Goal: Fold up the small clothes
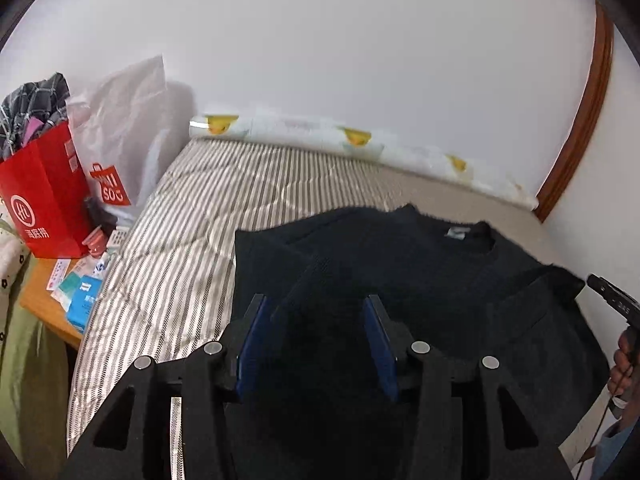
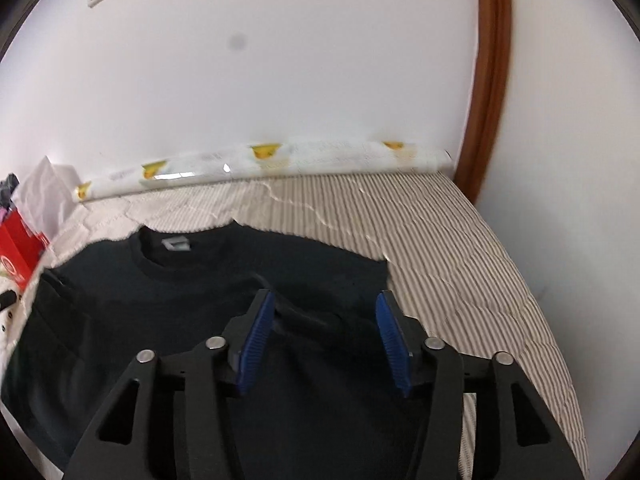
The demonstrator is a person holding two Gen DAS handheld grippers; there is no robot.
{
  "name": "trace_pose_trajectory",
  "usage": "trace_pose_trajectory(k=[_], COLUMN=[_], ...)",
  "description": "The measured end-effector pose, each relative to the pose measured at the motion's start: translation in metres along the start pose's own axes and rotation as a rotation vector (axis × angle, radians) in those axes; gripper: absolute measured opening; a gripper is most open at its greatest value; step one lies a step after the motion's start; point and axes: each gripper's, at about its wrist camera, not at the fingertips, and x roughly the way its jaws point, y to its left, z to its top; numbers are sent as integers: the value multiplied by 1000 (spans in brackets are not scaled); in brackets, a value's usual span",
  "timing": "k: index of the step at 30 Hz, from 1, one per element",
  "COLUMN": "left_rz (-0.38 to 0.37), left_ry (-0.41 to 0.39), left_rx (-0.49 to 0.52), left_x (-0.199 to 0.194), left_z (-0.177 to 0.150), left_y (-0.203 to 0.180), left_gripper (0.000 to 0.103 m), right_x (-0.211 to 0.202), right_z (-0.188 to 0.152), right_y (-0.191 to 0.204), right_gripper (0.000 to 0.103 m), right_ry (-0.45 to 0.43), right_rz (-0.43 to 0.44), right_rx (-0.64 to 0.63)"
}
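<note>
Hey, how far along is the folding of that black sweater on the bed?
Partly done: the black sweater lies flat on the striped bedspread with both sleeves folded in over the body. In hand: nothing, the left claw and right claw both stand open above it. Left: folding the body up.

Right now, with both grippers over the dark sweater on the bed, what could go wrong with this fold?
1. The left gripper stands open with a raised ridge of the black sweater between its pads; pulling away could snag the knit and undo the fold.
2. The right gripper is open above the folded-in sleeve; loose, it may spring back.
3. The striped bedcover is wrinkled, so dragging could bunch it.
</note>
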Motion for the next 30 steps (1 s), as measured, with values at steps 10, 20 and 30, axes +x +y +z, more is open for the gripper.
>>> trace_pose_trajectory(k=[10, 20, 30], left_rz=[34, 9, -44], left_ry=[88, 129, 19], left_rx=[85, 97, 57], left_x=[42, 68, 42], left_z=[6, 15, 46], left_y=[-7, -5, 8], left_gripper=[45, 22, 6], right_x=[40, 85, 64], right_z=[-5, 11, 32], right_y=[-13, 10, -11], right_gripper=[54, 45, 18], right_ry=[66, 126, 1], right_rz=[18, 64, 105], right_rx=[-13, -62, -17])
